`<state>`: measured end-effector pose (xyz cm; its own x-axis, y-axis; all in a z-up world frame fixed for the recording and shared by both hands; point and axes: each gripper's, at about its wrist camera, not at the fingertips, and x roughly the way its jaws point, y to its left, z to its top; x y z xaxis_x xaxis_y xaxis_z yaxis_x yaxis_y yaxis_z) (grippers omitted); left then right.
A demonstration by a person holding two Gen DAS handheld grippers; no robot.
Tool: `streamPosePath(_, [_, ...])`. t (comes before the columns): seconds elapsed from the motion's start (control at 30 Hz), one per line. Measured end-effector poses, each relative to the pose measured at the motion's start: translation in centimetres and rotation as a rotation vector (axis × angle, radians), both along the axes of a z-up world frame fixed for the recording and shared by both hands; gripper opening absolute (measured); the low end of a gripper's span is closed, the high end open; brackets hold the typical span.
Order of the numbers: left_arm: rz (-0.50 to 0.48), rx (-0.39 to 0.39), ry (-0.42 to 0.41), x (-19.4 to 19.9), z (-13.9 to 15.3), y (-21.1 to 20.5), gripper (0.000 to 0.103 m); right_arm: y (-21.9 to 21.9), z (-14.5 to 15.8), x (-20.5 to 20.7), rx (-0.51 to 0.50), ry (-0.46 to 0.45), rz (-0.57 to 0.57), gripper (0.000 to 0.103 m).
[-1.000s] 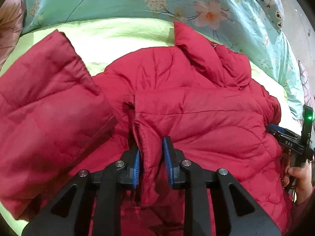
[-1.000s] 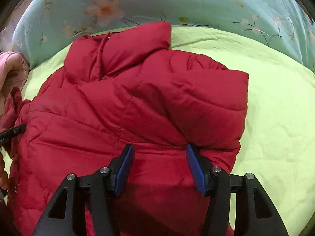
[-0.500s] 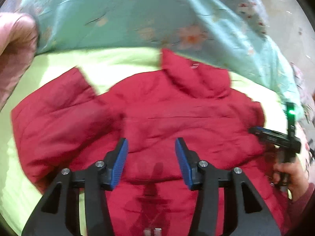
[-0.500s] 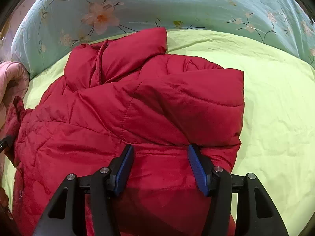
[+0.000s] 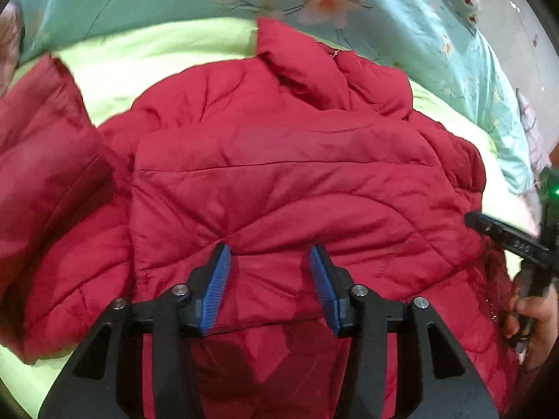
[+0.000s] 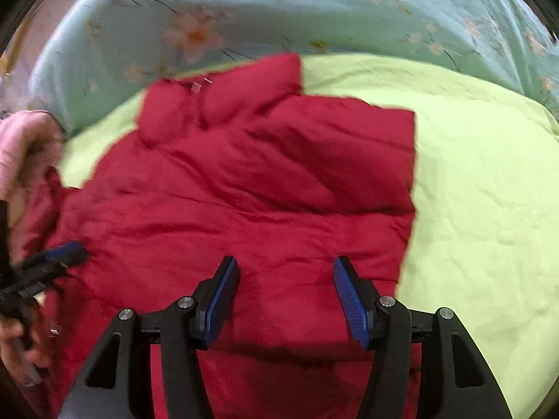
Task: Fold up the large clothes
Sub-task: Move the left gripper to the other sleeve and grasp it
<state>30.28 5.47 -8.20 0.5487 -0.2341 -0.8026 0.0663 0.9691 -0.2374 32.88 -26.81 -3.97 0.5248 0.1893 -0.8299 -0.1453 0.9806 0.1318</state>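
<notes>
A big red puffy jacket (image 5: 279, 181) lies flat on the bed, on a light green sheet (image 6: 482, 188). It has stitched lines that make it look like soft pillows. Its collar (image 5: 300, 70) points toward the far side of the bed, and a small shiny zipper pull (image 6: 196, 87) sits by the collar. One sleeve (image 5: 42, 146) sticks out to the left side in the left camera's view. The other sleeve (image 6: 349, 160) is folded over the top of the jacket.

The left gripper (image 5: 270, 289) hangs over the lower middle of the jacket. Its blue fingers (image 5: 218, 289) are spread apart and hold nothing. The right gripper (image 6: 286, 300) hangs over the jacket near its right edge. Its blue fingers (image 6: 349, 300) are spread wide too, with nothing between them.

Behind the green sheet lies a pale blue-green blanket with pink flowers (image 6: 244, 10). Something pink (image 6: 24, 139) shows at the left edge of the right camera's view.
</notes>
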Motion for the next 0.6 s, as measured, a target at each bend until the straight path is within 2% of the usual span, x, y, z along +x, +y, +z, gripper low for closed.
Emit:
streamPosePath(0.07, [-0.009,0.029,-0.003,-0.1,0.1,-0.3,0.044,-0.6,-0.8,0.3,0.041,0.017,-0.021,0.059])
streamPosePath(0.17, [-0.011,0.084,-0.009,-0.4,0.4,-1.1,0.044,0.1,-0.7,0.2,-0.003,0.005,-0.019,0.059])
streamPosePath(0.27, [0.007,0.117,-0.030,-1.4,1.4,-1.3,0.044,0.2,0.2,-0.3,0.033,-0.004,-0.015,0.060])
streamPosePath(0.37, [0.045,0.204,-0.081,-3.2,2.7,-1.2,0.045,0.3,1.3,-1.2,0.054,-0.033,-0.005,0.060])
streamPosePath(0.5, [0.121,0.281,-0.160,-5.4,4.6,0.8,0.062,0.8,2.5,-2.6,0.081,-0.059,0.023,0.060])
streamPosePath(0.57, [0.159,0.295,-0.190,-5.9,5.4,2.3,0.064,1.0,2.8,-3.4,0.088,-0.068,0.033,0.060])
streamPosePath(0.6, [0.178,0.292,-0.209,-6.2,5.9,3.4,0.069,1.2,2.9,-3.5,0.092,-0.069,0.037,0.060])
